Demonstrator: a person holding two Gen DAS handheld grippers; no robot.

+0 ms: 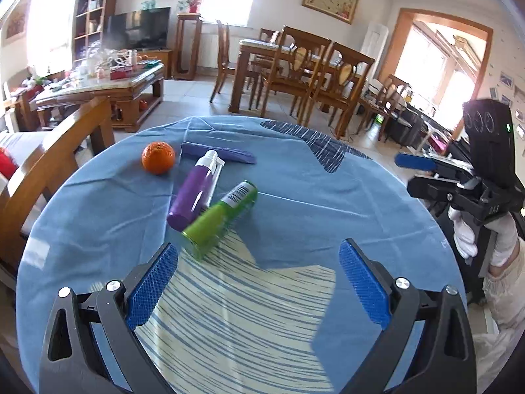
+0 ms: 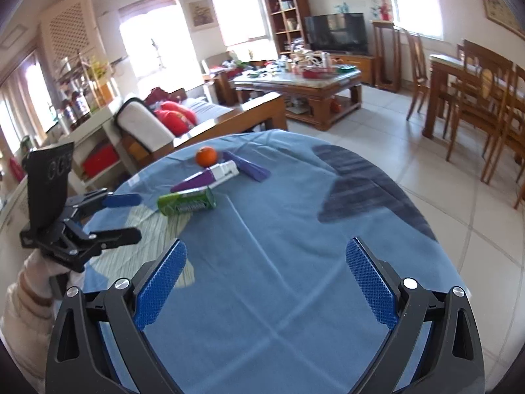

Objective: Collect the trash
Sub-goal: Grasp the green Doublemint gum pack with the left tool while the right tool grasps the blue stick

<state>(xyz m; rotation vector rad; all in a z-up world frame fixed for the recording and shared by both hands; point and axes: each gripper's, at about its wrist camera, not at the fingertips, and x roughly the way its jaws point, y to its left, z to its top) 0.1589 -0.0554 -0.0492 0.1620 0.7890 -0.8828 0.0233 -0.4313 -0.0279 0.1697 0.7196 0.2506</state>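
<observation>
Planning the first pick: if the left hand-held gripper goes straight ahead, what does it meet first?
Probably the green bottle, lying just ahead of the open left hand-held gripper, slightly left of centre; depth is uncertain.

I see a blue tablecloth (image 1: 98, 229) over the round table, with one cream patch streaked in thin blue lines (image 1: 236, 302) and a darker navy patch with pale streaks (image 1: 315, 141) at the far side. On it lie an orange fruit (image 1: 158, 157), a purple bottle (image 1: 193, 197) with a white cap, a lime green can (image 1: 219, 219) with a white label, and a flat purple cloth (image 1: 223, 154). My left gripper (image 1: 257, 256) has black arms and blue textured pads (image 1: 151, 285); my right gripper (image 2: 265, 256) matches, black with blue pads (image 2: 370, 282). Gloves on my hands (image 1: 466, 236) look white, and the floor tiles (image 2: 426, 151) pale beige
</observation>
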